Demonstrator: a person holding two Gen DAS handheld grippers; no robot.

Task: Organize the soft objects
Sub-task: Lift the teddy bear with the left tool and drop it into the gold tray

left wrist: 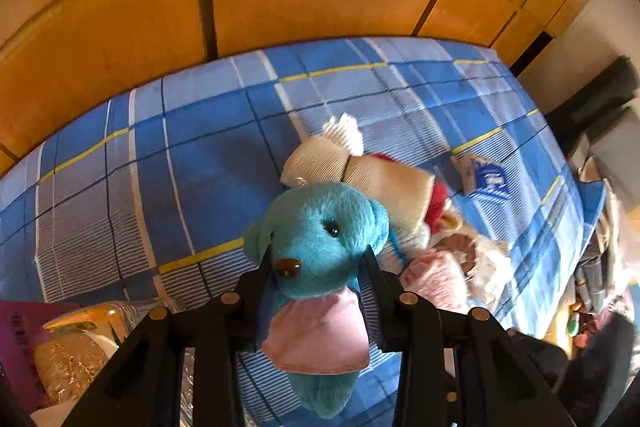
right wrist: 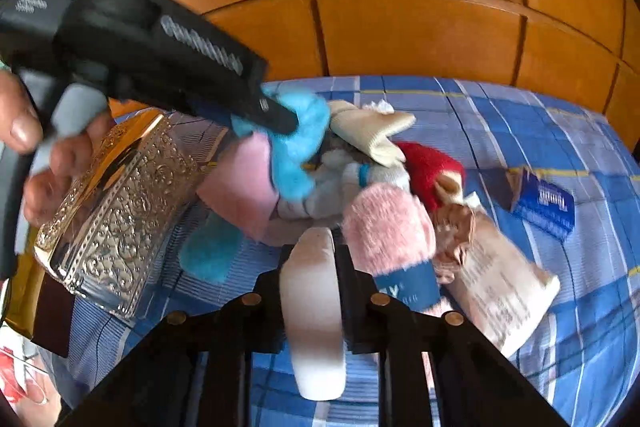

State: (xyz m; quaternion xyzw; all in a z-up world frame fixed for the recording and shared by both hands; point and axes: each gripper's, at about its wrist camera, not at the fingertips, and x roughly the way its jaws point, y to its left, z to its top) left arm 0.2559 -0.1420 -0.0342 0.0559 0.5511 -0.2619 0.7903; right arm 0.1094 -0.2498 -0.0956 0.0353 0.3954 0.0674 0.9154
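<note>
- The left gripper has its fingers closed on the head of a blue plush dog with a pink bib, lifted above the blue plaid bedsheet — likely so it can be carried clear of the pile.
- The right gripper pinches a pale pink-white soft piece, exact kind unclear.
- Remaining soft things — a pink fuzzy sock, a cream knit, a red plush — lie heaped together beside an embossed metal box, seemingly awaiting sorting.
</note>
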